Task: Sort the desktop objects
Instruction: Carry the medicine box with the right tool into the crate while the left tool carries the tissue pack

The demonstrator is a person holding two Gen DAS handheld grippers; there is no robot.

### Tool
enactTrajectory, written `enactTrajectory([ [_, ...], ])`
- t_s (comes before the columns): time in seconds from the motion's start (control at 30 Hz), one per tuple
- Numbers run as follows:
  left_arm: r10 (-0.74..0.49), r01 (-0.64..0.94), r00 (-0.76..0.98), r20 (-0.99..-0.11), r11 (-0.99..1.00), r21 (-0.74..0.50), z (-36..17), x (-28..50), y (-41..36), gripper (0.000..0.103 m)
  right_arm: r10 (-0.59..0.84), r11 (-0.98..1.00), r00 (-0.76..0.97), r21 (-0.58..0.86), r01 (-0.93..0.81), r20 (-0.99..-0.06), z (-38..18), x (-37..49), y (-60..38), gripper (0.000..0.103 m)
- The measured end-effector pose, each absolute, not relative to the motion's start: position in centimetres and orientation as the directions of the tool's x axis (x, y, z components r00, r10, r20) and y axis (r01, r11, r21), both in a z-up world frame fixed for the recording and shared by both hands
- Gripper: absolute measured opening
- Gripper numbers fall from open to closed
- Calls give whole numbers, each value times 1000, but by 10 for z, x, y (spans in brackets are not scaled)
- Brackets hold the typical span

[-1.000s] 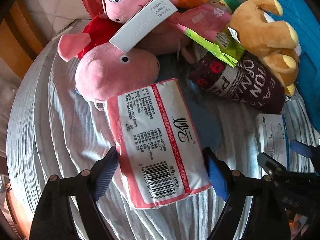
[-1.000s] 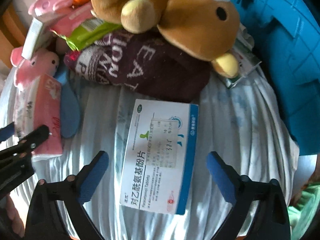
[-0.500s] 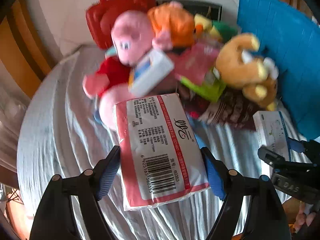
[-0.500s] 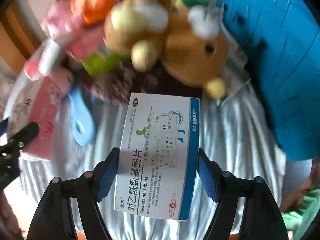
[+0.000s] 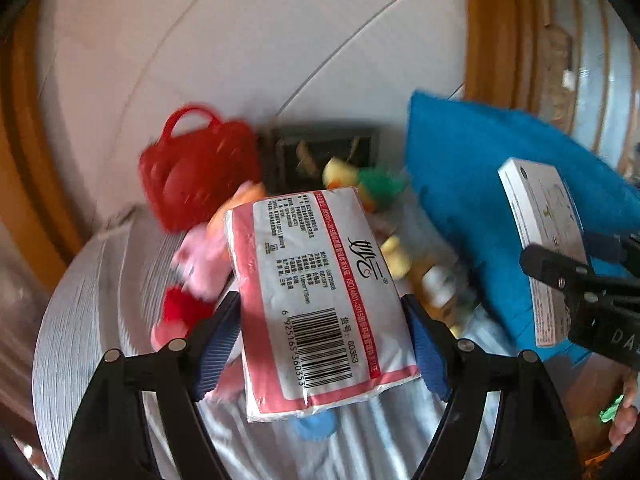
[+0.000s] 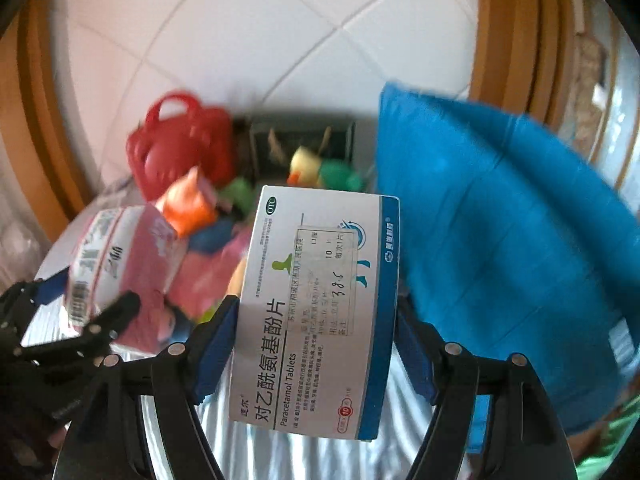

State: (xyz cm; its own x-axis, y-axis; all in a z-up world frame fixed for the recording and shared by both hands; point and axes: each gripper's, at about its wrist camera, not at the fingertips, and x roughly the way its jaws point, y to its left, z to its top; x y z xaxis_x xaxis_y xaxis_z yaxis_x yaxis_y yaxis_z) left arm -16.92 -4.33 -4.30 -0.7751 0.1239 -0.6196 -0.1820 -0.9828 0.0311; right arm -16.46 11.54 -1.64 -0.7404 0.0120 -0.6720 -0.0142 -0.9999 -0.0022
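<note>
My left gripper (image 5: pixel 322 344) is shut on a pink-and-white tissue pack (image 5: pixel 316 296), held clear above the silver-grey cloth (image 5: pixel 80 320). My right gripper (image 6: pixel 314 350) is shut on a white-and-blue paracetamol tablet box (image 6: pixel 320 308), also lifted off the cloth. In the left wrist view the tablet box (image 5: pixel 544 240) and the right gripper (image 5: pixel 580 280) show at the right edge. The tissue pack (image 6: pixel 116 268) in the left gripper (image 6: pixel 72 312) shows at the left of the right wrist view.
A heap of plush toys (image 5: pixel 200 264) lies on the cloth behind the packs, blurred. A red plastic basket (image 5: pixel 196 168) and a dark frame (image 5: pixel 320 152) stand at the back. A big blue crate (image 6: pixel 500 240) fills the right. White tiled floor (image 6: pixel 280 40) lies beyond.
The right gripper closed on the tablet box. Both grippers rose with their packs off the cloth and tilted up, so the toys dropped lower and the floor came into view.
</note>
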Motion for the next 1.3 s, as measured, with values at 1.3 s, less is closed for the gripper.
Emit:
enactTrajectory([
  [1.3,196,-449,-661,-725,-877,173,30,-221,379,86,136,-984,-513,-177,33,-848,-5,-230,513,99],
])
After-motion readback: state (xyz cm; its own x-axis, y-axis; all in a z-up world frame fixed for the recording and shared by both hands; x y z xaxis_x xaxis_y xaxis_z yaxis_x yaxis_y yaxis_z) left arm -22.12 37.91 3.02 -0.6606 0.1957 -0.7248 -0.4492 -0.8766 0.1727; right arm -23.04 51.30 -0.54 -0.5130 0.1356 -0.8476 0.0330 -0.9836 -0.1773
